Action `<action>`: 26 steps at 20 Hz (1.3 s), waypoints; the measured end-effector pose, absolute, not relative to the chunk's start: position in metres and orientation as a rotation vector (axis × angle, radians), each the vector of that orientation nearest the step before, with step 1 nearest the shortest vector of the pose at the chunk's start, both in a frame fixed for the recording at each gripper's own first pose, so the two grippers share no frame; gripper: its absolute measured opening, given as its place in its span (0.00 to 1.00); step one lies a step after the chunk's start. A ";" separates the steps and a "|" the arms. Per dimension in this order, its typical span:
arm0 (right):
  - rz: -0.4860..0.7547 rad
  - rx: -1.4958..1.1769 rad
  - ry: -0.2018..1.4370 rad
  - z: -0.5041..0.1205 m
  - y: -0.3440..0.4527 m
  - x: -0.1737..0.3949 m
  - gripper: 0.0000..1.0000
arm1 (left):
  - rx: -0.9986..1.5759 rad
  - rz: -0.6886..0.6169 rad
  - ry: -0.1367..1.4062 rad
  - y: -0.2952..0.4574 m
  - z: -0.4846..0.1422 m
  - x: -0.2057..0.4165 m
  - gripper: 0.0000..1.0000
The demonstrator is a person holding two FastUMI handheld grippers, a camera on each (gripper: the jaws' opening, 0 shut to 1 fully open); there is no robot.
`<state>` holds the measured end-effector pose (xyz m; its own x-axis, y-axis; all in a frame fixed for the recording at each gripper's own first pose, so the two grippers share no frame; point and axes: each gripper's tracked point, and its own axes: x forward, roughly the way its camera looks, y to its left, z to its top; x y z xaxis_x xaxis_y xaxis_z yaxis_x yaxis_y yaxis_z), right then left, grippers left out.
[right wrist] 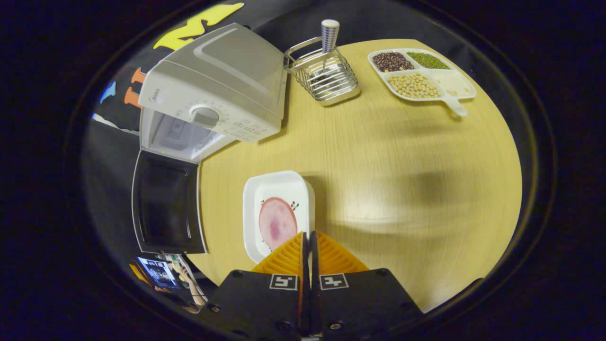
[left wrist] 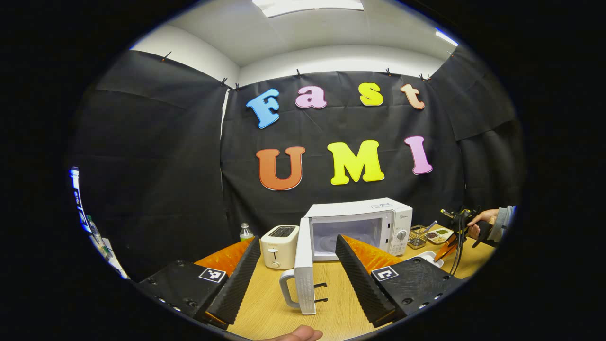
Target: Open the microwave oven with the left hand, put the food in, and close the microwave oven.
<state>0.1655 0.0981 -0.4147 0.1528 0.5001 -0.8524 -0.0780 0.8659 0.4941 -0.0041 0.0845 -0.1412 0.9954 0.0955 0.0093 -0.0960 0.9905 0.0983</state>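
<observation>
Right gripper view: microwave door (right wrist: 168, 203) stands open; right gripper (right wrist: 308, 237), fingers pressed together, hovers by the ham plate (right wrist: 277, 189), not yet loaded; left gripper (left wrist: 298, 265) gapes wide.

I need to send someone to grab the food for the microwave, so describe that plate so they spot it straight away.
Start at the white microwave with its door swung open on the wooden table. Just in front of it sits a square white plate holding one round pink slice. Unlike the divided tray of beans, it has no compartments.
</observation>
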 end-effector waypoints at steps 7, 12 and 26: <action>0.430 0.543 1.314 -0.392 0.157 0.150 0.04 | 0.066 0.072 0.016 0.105 -0.161 0.003 0.96; 0.399 0.590 1.274 -0.393 0.210 0.147 0.04 | 0.056 0.076 0.037 0.128 -0.174 0.009 0.95; 0.124 1.017 0.910 -0.385 0.359 0.242 0.04 | 0.053 0.079 0.081 0.158 -0.191 0.016 0.96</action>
<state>0.2417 0.3594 -0.3847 0.6405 0.4834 -0.5967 0.3053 0.5526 0.7755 0.0159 0.1576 -0.1913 0.9936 0.0813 -0.0783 -0.0771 0.9955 0.0556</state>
